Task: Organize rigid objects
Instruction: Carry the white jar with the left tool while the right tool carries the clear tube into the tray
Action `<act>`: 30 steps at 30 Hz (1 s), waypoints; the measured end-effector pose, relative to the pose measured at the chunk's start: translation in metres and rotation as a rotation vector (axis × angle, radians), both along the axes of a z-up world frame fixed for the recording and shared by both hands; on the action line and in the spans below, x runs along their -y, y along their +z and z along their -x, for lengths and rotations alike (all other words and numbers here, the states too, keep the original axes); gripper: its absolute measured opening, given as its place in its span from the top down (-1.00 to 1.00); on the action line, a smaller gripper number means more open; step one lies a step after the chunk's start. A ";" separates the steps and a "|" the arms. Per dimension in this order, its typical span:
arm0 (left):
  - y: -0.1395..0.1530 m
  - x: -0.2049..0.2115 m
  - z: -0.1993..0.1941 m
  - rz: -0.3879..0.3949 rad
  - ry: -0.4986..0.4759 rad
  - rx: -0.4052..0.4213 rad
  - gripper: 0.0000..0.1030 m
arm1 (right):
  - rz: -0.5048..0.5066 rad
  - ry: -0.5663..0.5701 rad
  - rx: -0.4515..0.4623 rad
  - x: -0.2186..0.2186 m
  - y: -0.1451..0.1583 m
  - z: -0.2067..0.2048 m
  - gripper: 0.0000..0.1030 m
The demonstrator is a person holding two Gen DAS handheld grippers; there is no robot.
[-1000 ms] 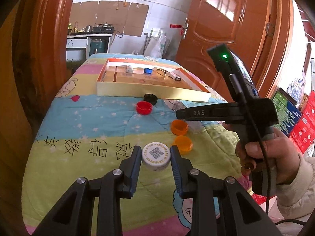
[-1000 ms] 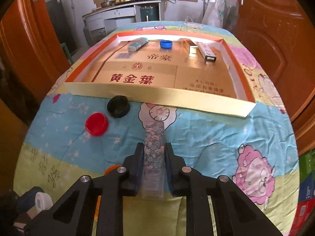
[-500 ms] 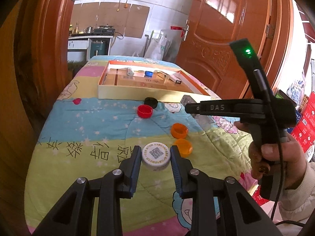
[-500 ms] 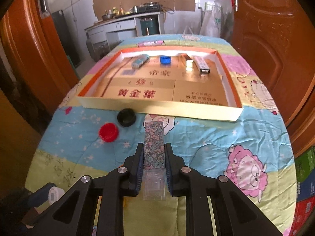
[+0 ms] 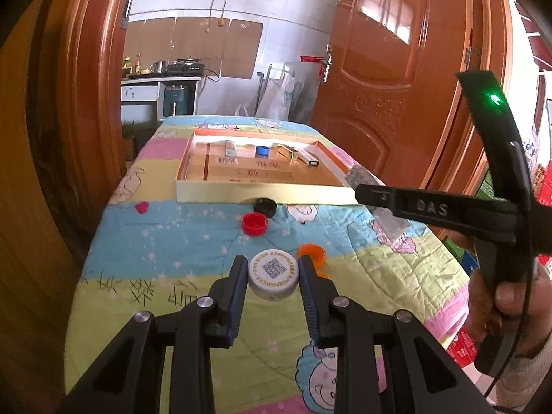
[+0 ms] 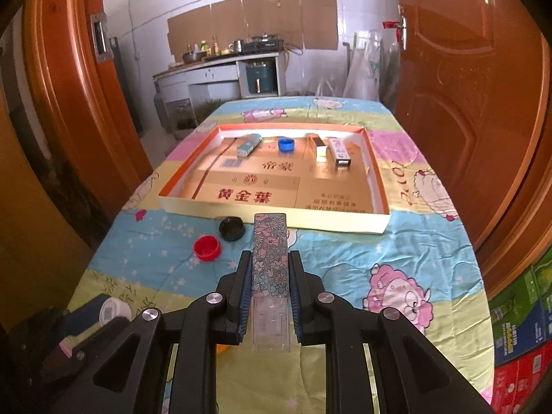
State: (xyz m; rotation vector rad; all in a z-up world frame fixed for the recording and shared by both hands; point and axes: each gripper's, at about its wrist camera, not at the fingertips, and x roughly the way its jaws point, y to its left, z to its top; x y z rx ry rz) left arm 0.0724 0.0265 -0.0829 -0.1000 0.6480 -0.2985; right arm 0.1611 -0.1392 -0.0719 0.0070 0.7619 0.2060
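Through the left wrist camera we see our left gripper [image 5: 272,269] closed on a white round cap [image 5: 273,273] with a QR code printed on its top, both pads against its sides, held above the quilt-covered counter [image 5: 165,241]. An orange cap [image 5: 312,252] lies just beyond the right finger, a sight the right wrist view barely gives. This view also shows the right gripper from the side, with a person's hand [image 5: 507,296] around its handle and a green light glowing on top.

The right wrist camera gives what the left cannot: our right gripper [image 6: 269,276] is clamped on a long flat case [image 6: 270,258], its front part covered in a pink and blue flower pattern, its rear part clear plastic. The case points toward the shallow cardboard tray [image 6: 276,215], its tip over the tray's near wall in this view. Here the tray's contents are plain: a pale blue packet [image 6: 248,144], a blue cap [image 6: 286,145] and two slim boxes [image 6: 329,151] along the far side. A black cap [image 6: 231,228] and a red cap [image 6: 206,247] lie on the quilt just before the tray.
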 end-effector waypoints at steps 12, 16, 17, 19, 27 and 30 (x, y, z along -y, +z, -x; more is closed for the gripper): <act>0.026 0.009 -0.038 0.009 0.027 0.026 0.41 | -0.055 -0.021 0.023 0.014 0.008 -0.002 0.61; 0.028 0.011 -0.054 0.021 0.039 0.016 0.41 | -0.047 -0.021 0.031 0.016 0.009 -0.008 0.61; 0.028 0.011 -0.057 0.023 0.041 0.014 0.41 | -0.046 -0.021 0.029 0.016 0.009 -0.010 0.61; 0.028 0.012 -0.065 0.026 0.045 0.008 0.41 | -0.046 -0.021 0.024 0.018 0.008 -0.015 0.61; 0.028 0.014 -0.088 0.028 0.054 -0.004 0.41 | -0.050 -0.022 -0.007 0.022 0.000 -0.033 0.61; 0.030 0.014 -0.097 0.028 0.057 -0.008 0.41 | -0.058 -0.027 -0.017 0.025 -0.003 -0.041 0.61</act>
